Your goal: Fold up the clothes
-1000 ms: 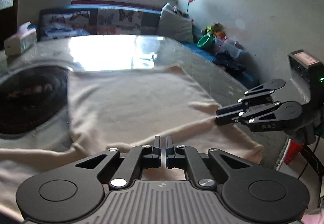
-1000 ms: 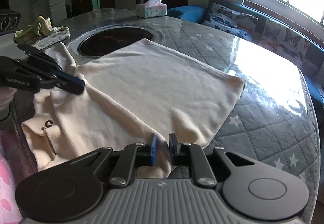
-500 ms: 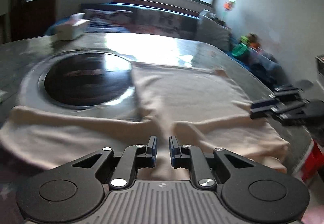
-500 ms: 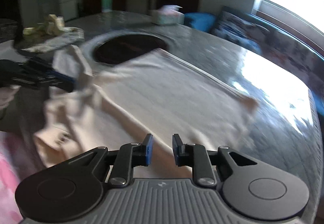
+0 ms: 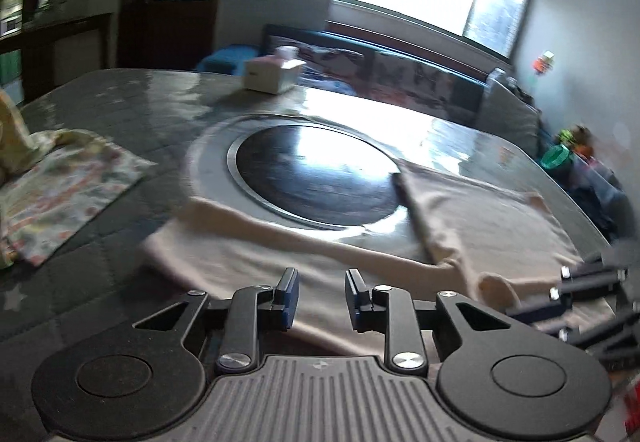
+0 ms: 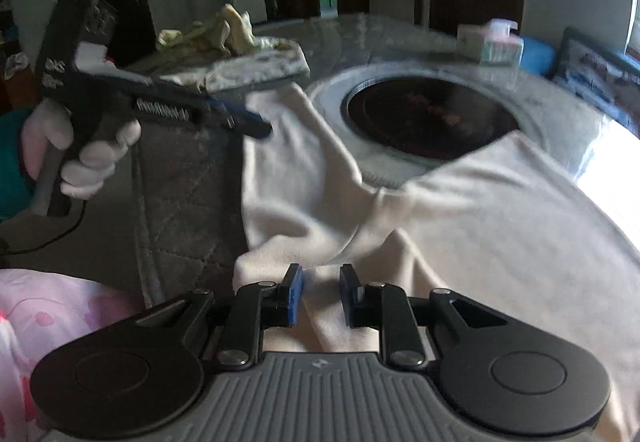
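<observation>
1. Across the quilted surface (image 5: 120, 114), a cream garment (image 6: 460, 210) lies spread beside the round dark inset (image 5: 312, 178).
2. Left tool (image 5: 318, 298) and right tool (image 6: 320, 294) both gape, empty, over the cloth.
3. At 11 o'clock in the left wrist view, a tissue box (image 5: 274, 74) holds tissues.
4. Motion blur smears the floral cloth (image 5: 60, 186) at 9 o'clock.

Bare quilted counter (image 5: 100, 282) left of the cream shirt (image 5: 480, 218), patterned cloth pile (image 5: 60, 186) blocking the far left, tissue box (image 5: 272, 74) at the far edge, dark round inset (image 5: 312, 178) flat and passable, shirt filling the near right
</observation>
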Demonstrator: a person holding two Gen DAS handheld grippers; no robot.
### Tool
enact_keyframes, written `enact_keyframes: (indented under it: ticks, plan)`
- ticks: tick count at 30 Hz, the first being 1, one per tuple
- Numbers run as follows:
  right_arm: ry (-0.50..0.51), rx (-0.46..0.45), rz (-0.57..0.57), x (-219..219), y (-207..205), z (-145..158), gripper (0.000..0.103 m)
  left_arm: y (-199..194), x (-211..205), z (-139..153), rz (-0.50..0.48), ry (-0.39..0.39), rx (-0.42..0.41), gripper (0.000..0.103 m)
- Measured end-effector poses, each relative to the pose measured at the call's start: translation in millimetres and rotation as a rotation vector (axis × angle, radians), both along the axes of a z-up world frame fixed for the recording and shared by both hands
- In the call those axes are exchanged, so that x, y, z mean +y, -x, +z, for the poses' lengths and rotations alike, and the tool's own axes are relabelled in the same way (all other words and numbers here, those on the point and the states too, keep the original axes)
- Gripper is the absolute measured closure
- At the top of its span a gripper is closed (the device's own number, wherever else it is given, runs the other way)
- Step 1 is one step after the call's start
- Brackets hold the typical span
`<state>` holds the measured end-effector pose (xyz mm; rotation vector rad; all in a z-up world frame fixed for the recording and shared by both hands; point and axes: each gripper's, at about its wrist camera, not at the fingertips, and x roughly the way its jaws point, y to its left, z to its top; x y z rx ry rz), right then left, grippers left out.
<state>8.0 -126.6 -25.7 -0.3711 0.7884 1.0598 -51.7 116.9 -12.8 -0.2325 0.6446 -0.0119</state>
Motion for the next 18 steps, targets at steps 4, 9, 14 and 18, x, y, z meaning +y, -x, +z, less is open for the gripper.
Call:
enact_keyframes:
  ticks: [4, 9, 14, 18]
  plan:
    - [-0.045, -0.019, 0.002, -0.9, 7.4, 3.3, 0.099, -2.9, 19.2, -1.7, 0.099, 0.01, 0.003, 0.061]
    - [-0.033, -0.005, 0.019, 3.6, 8.9, 0.3, 0.095, -9.9, 38.3, -5.2, 0.213, 0.006, 0.017, 0.057]
    - [-0.044, 0.005, -0.036, -4.0, -0.2, 5.5, 0.091, -9.9, 48.2, -7.7, 0.281, 0.004, 0.023, 0.052]
    - [-0.034, -0.012, -0.11, -11.7, -10.7, 7.3, 0.091, -11.7, 52.8, -11.5, 0.308, 0.015, 0.039, 0.051]
